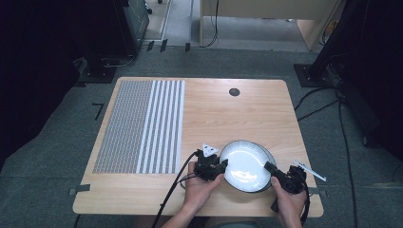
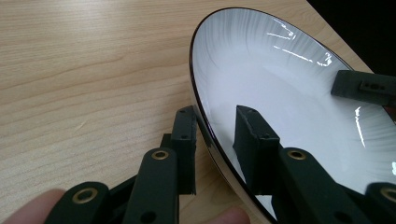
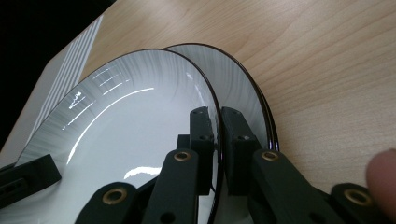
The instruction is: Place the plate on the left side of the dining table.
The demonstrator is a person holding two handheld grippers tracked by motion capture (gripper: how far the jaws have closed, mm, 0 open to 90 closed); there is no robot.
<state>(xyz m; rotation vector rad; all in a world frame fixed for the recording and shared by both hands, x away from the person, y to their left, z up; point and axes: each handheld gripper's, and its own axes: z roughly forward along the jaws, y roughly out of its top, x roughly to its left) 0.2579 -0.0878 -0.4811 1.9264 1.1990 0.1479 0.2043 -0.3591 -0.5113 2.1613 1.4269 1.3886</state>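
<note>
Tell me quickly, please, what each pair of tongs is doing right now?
Left tongs: closed on the rim of the top plate.
Right tongs: closed on the opposite rim of the same plate, which sits tilted over a second plate beneath.

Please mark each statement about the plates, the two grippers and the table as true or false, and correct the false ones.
1. The top plate is white with a dark rim. True.
2. The right gripper is shut on the top plate's rim. True.
3. Only one plate lies there. False: a lower plate shows beneath it.
4. The left gripper holds a spoon. False: its jaws straddle the top plate's rim.
5. The striped mat lies under the plates. False: it lies apart, to the left on the table.
</note>
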